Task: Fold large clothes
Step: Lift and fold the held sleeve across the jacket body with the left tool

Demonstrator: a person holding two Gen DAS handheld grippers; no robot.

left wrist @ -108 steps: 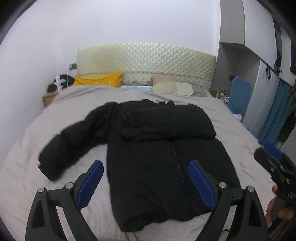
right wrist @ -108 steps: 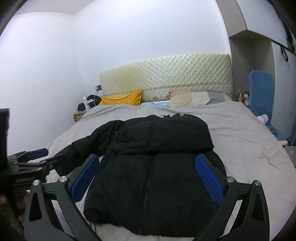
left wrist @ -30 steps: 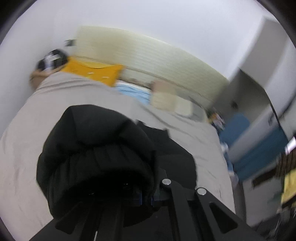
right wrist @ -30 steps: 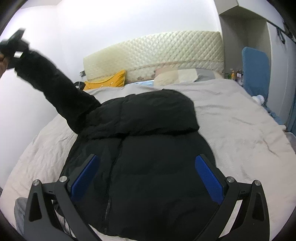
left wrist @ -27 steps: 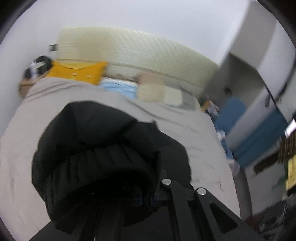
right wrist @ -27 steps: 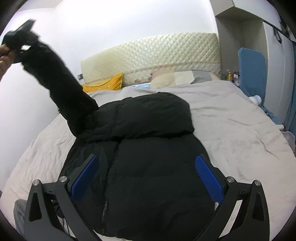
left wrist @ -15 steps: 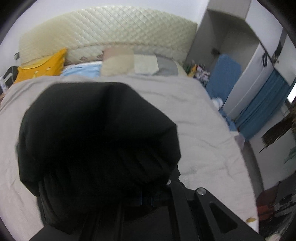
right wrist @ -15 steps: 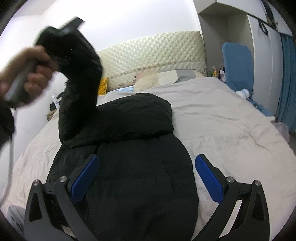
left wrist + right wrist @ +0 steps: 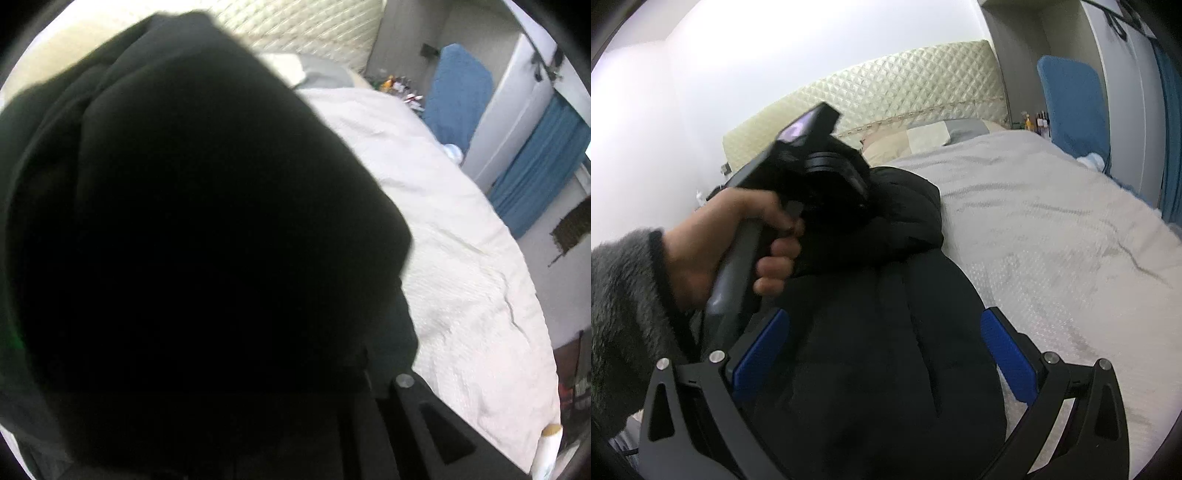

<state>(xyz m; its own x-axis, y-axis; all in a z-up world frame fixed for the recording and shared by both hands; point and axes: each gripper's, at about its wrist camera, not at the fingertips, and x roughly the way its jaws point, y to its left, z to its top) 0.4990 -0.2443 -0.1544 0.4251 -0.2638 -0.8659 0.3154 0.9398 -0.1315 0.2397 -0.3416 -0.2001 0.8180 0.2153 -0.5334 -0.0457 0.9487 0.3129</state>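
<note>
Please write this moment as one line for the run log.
left tool: opening, jacket sleeve between jaws, over the black jacket | right tool: open, empty | bed: jacket lies on it

Bright even room light, fisheye bending and dark vignette at edges, black coat (image 9: 184, 240) detail lost, slight motion blur

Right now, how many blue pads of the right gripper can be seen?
2. One blue pad stands at lower left over the black jacket; the other blue pad stands at lower right, at the jacket's edge beside the bed cover. None looks hidden.
</note>
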